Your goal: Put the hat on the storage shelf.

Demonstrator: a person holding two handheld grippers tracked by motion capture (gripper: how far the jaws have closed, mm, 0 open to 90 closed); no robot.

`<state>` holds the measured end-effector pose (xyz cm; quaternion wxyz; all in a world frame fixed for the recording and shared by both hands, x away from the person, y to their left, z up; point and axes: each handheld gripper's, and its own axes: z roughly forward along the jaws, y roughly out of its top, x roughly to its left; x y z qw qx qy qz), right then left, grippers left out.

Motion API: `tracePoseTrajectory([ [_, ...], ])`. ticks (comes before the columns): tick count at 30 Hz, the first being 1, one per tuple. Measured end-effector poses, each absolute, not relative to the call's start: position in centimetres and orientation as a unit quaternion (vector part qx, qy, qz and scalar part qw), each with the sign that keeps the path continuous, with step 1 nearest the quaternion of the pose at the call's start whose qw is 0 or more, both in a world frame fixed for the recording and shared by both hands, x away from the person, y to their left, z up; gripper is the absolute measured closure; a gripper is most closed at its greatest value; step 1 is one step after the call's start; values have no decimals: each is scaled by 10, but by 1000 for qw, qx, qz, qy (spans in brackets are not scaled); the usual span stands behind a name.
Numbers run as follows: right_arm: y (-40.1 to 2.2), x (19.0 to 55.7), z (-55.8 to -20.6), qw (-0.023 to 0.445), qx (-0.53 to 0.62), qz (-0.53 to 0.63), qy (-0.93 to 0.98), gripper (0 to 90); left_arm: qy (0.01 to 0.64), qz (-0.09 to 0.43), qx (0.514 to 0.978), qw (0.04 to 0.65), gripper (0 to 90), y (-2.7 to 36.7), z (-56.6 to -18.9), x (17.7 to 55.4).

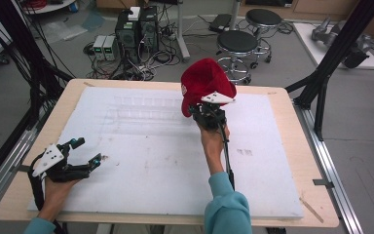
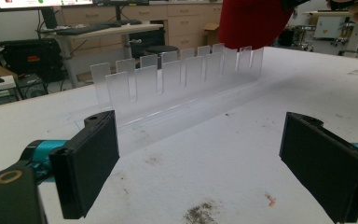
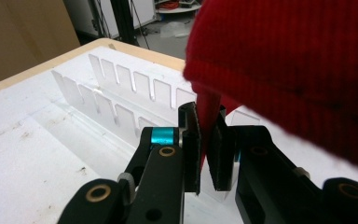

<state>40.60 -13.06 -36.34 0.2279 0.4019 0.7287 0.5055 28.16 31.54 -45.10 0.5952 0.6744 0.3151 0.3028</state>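
white foam board covers the wooden table, and computers and 2 round stools sit on the floor behind it. a clear plastic rack with 2 rows of little upright tabs stands on the far part of the board.

the right gripper is lifted above the board, near the far middle. its 2 jaws are pinched tight on an edge of a red knit hat. the right gripper view has the red cloth squeezed between the black pads, with the rest of the hat hanging over the rack. the hat is up in the air and does not touch the board.

the left gripper rests low at the near left side of the board. its jaws are spread wide with nothing between them, and they point toward the rack.

it looks like the hat is being carried, maybe to be set down on or by the rack. the next move likely needs the right hand to lower the hat slowly so it does not knock the thin tabs over. the free left gripper could come in to catch the other side of the hat.
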Motion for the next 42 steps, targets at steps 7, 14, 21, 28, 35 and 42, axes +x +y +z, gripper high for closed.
tracePoseTrajectory([
  [7, -128, 411, -370, 218, 406, 496, 735, 854, 312, 305, 674, 595, 121, 315, -451, 281],
  [14, -119, 413, -380, 222, 403, 481, 747, 854, 314, 306, 672, 597, 121, 316, -451, 281],
  [21, -119, 411, -383, 225, 397, 479, 750, 853, 324, 304, 661, 604, 122, 318, -452, 281],
  [28, -120, 410, -384, 232, 395, 478, 750, 793, 325, 307, 658, 606, 122, 319, -452, 280],
  [35, -120, 406, -383, 231, 391, 471, 756, 450, 332, 312, 648, 610, 121, 320, -452, 279],
  [42, -120, 395, -374, 217, 380, 464, 770, 204, 338, 318, 646, 606, 121, 318, -452, 279],
])
